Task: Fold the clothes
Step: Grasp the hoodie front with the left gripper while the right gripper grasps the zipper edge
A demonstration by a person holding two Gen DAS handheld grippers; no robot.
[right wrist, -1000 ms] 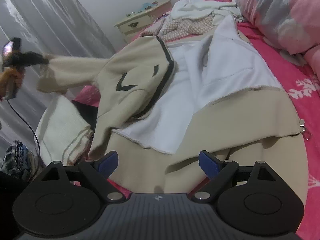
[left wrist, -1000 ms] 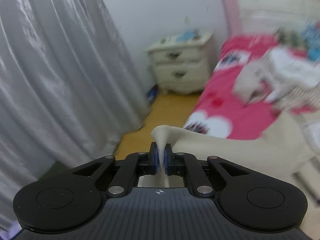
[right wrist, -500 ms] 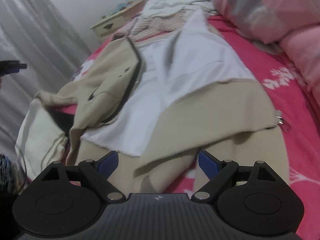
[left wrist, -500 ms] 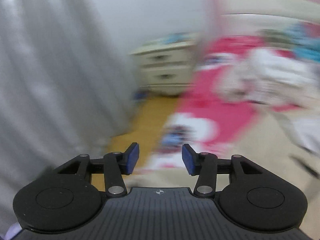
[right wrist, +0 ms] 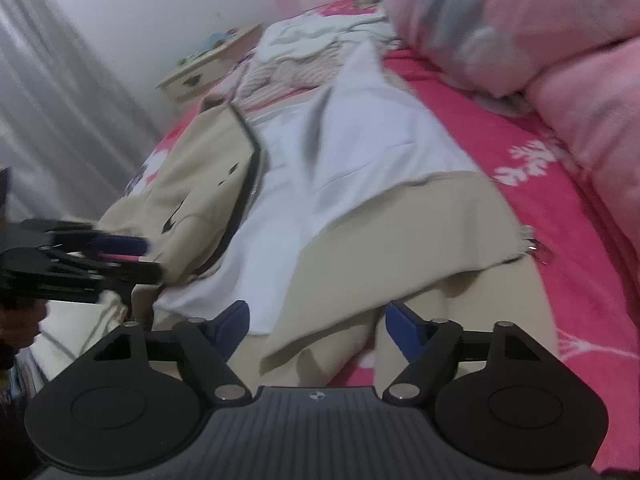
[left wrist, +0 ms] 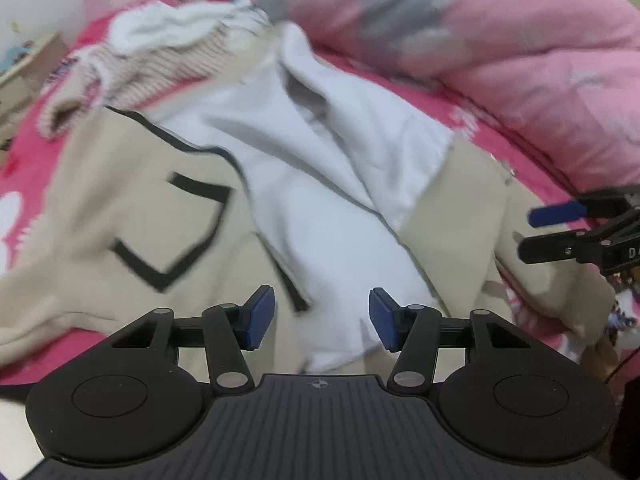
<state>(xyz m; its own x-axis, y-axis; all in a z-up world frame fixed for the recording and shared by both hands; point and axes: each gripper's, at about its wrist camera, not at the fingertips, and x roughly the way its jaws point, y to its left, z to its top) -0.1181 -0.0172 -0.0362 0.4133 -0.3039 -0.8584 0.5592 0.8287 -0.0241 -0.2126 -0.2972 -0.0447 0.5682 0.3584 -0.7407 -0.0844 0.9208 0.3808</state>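
Released from the left fingers [left wrist: 322,318], the sleeve has dropped and those fingers now hang spread and empty over the jacket [left wrist: 120,216] (white lining up) on the bed [right wrist: 560,208]. Right fingers [right wrist: 316,326] are closing around its hem, not yet pinching.

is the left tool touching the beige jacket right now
Cannot tell. In the left wrist view the left tool stands open above the beige jacket, nothing pinched between its pads, but motion blur hides whether the tips brush the fabric.
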